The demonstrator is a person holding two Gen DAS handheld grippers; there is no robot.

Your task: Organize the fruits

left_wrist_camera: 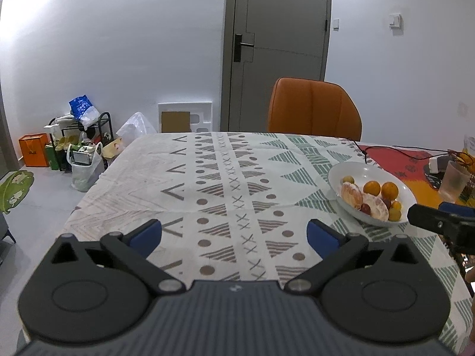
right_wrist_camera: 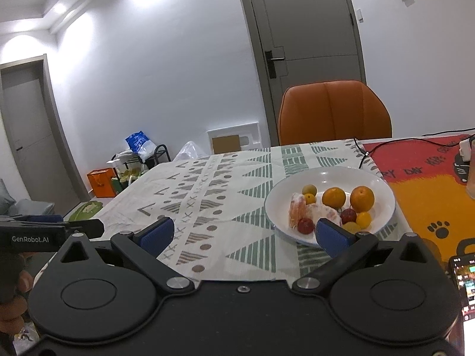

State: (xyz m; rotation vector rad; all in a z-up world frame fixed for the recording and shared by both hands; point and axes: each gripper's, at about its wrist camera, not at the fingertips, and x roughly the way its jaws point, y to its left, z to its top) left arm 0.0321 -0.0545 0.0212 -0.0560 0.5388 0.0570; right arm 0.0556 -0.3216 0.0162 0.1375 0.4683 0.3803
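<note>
A white bowl [right_wrist_camera: 383, 188] stands on the patterned tablecloth [right_wrist_camera: 225, 195]; it also shows in the left wrist view [left_wrist_camera: 356, 172]. It holds two oranges [right_wrist_camera: 334, 197], peeled citrus pieces [right_wrist_camera: 297, 209], small red fruits [right_wrist_camera: 305, 225] and small yellow fruits [right_wrist_camera: 363, 219]. My right gripper [right_wrist_camera: 243, 234] is open and empty, just in front of the bowl's near rim, its right pad overlapping the rim. My left gripper [left_wrist_camera: 234, 234] is open and empty over the bare cloth, left of the bowl. The right gripper's side shows in the left wrist view [left_wrist_camera: 439, 222].
An orange chair [right_wrist_camera: 334, 112] stands behind the table's far edge. A red and orange mat [right_wrist_camera: 430, 195] with cables, a charger and a cup [left_wrist_camera: 454, 181] lies right of the bowl. A phone [right_wrist_camera: 463, 279] lies at the near right. Bags and a rack [left_wrist_camera: 80, 142] are on the floor at left.
</note>
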